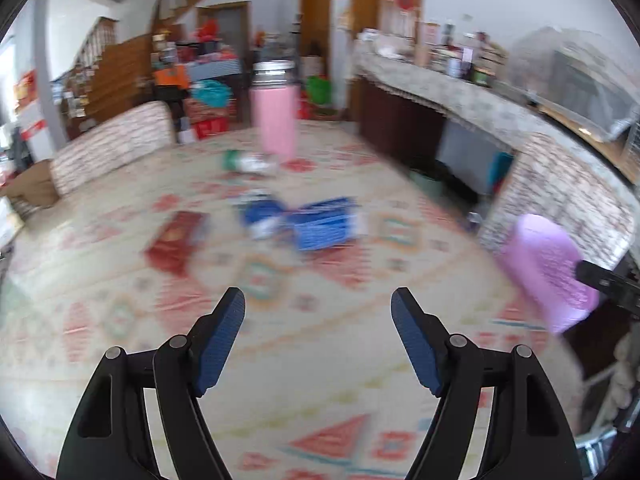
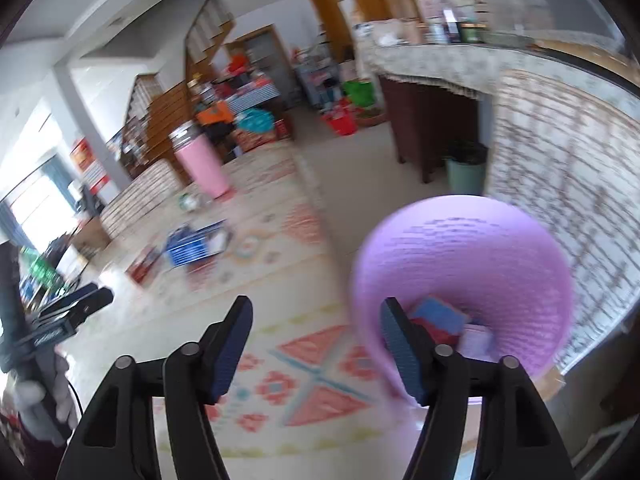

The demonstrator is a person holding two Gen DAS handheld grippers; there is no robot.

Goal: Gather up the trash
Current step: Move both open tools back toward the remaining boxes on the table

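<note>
In the left wrist view, the left gripper (image 1: 318, 312) hangs over the patterned tablecloth (image 1: 120, 280) with its jaws apart and nothing between them. The remaining trash lies ahead of it, toward the far side of the table: a blue carton (image 1: 324, 226) straight ahead with its long axis running left to right, a red packet (image 1: 176, 242) to the left of that, and a crumpled green-and-white wrapper (image 1: 248, 161) farther off, just in front of a pink tumbler (image 1: 276, 118). The purple basket (image 1: 548, 272) sits at the right edge of the table, well apart from this gripper. By this layout the left hand looks the nearer one for the carton, and a grip across its short side would suit the jaws.

In the right wrist view, the right gripper (image 2: 316, 320) is also spread and empty, with its right finger in front of the basket's (image 2: 480, 256) near rim. This view alone looks into the basket, where a few blue, red and pale scraps already lie at the bottom. It also shows a green bin (image 2: 466, 168) on the floor beyond the table, and the carton (image 2: 192, 246) far off to the left. Blur softens both pictures, so finer detail of the trash cannot be told.
</note>
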